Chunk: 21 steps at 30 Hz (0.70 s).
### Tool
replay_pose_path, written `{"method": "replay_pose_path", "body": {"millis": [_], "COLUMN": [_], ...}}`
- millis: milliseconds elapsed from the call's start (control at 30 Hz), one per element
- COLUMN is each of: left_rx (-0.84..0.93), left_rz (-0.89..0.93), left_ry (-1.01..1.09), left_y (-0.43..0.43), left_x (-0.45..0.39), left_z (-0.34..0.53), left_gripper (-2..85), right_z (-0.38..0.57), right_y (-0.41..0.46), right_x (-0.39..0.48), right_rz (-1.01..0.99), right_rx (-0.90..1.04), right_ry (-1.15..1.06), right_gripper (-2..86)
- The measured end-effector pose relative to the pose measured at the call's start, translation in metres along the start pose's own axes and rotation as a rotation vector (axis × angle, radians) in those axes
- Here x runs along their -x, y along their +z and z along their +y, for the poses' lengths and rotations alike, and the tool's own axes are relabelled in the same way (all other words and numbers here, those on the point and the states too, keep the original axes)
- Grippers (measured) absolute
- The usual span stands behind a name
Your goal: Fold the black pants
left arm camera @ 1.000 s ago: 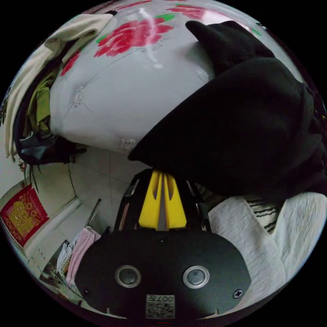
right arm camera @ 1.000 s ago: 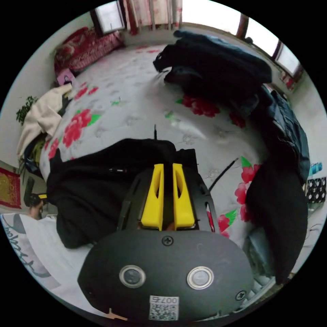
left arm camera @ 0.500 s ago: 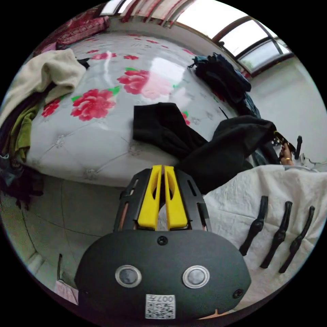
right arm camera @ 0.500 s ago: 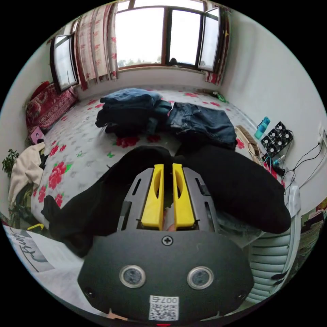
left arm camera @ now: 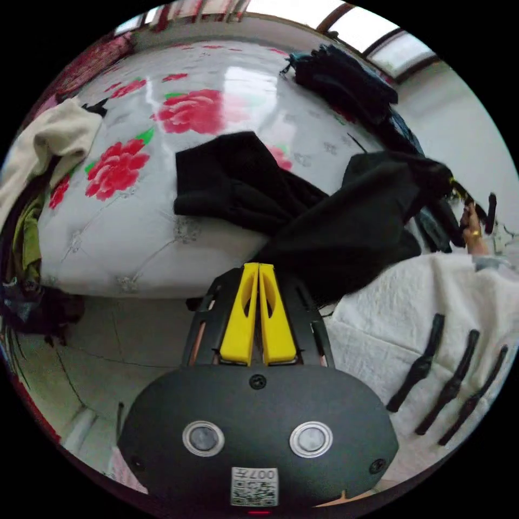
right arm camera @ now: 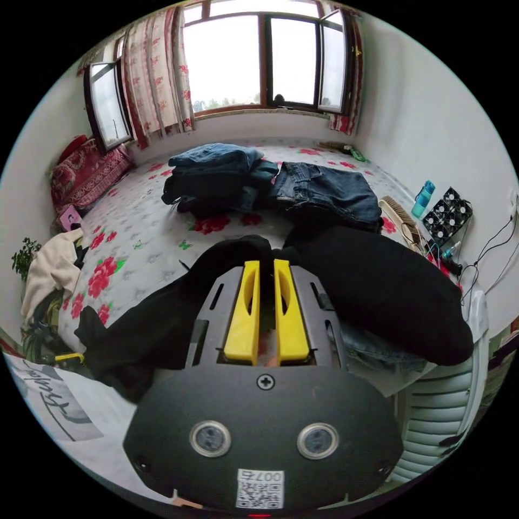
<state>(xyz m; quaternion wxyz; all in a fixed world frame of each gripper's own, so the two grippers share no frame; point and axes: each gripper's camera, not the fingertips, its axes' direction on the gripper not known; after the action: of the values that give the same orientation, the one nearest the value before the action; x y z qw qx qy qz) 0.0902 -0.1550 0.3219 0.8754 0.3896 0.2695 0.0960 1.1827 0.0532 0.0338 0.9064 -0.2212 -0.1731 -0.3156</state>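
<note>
- Black pants [left arm camera: 303, 216]: in the left gripper view they lie at frame centre, one leg flat on the bed [left arm camera: 135, 227], the rest lifted toward the right of the frame. In the right gripper view the pants [right arm camera: 378, 281] spread across mid-frame, left to right.
- Left tool [left arm camera: 258, 266]: lower centre of its view. Yellow jaws are together; the tips sit at the pants' edge, though whether cloth lies between them cannot be told.
- Right tool [right arm camera: 266, 264]: lower centre of its view. Jaws stand nearly together, a narrow gap showing; the tips meet black cloth, and the grip appears to be on the pants, though the contact itself is hidden.
- Other tool [left arm camera: 459, 189]: right edge of the left gripper view, at the raised end of the pants, blurred.
- Bed cover: white with red flowers.
- Folded jeans [right arm camera: 324, 189]: upper centre of the right gripper view, on the bed.
- Cream garment [left arm camera: 48, 135]: left edge of the left gripper view.
- Window [right arm camera: 259, 59]: top of the right gripper view.
</note>
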Motion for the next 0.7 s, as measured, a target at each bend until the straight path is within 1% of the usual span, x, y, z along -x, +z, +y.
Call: {"method": "replay_pose_path", "body": {"millis": [67, 133, 167, 233, 300, 367, 400, 467, 567, 600, 667, 700], "left_rx": [-0.105, -0.289, -0.317, -0.416, -0.459, -0.379, -0.354, -0.338, -0.297, -0.258, -0.178, -0.119], "left_rz": [0.005, 0.058, 0.054, -0.082, -0.142, -0.092, -0.057, -0.053, -0.03, -0.027, -0.06, -0.113], "left_ry": [-0.068, -0.066, -0.069, -0.116, -0.153, -0.209, -0.201, -0.175, -0.106, -0.088, -0.044, -0.02], "left_y": [-0.041, -0.106, -0.119, -0.154, -0.157, -0.147, -0.141, -0.13, -0.102, -0.086, -0.059, -0.041], "left_x": [0.009, 0.018, 0.021, 0.033, 0.046, 0.058, 0.057, 0.046, 0.018, 0.006, -0.012, -0.02], "left_z": [0.002, 0.001, -0.004, -0.03, -0.055, -0.078, -0.083, -0.073, -0.029, -0.01, 0.009, 0.014], "left_gripper": [-0.9, -0.9, -0.8, -0.5, 0.2, 3.4, 5.1, 6.2, 8.1, 8.7, 9.3, 9.3], "right_z": [0.003, 0.003, 0.002, -0.002, -0.008, -0.017, -0.018, -0.019, -0.016, -0.016, -0.017, -0.018], "right_y": [-0.005, -0.008, -0.008, -0.004, 0.007, 0.024, 0.027, 0.035, 0.041, 0.042, 0.045, 0.046], "right_x": [-0.004, -0.006, -0.006, -0.004, -0.005, -0.006, -0.005, 0.002, 0.004, 0.003, 0.0, -0.001], "right_rz": [-0.032, -0.051, -0.061, -0.073, -0.065, -0.082, -0.084, -0.089, -0.06, -0.06, -0.063, -0.063], "right_rx": [-0.021, -0.029, -0.033, -0.033, -0.021, 0.017, 0.022, 0.043, 0.056, 0.06, 0.068, 0.07], "right_ry": [0.019, 0.014, -0.001, -0.011, 0.016, 0.064, 0.064, 0.041, 0.04, 0.044, 0.067, 0.071], "right_gripper": [4.2, 4.3, 4.3, 4.3, 4.3, 4.4, 4.4, 4.4, 4.3, 4.3, 4.3, 4.3]}}
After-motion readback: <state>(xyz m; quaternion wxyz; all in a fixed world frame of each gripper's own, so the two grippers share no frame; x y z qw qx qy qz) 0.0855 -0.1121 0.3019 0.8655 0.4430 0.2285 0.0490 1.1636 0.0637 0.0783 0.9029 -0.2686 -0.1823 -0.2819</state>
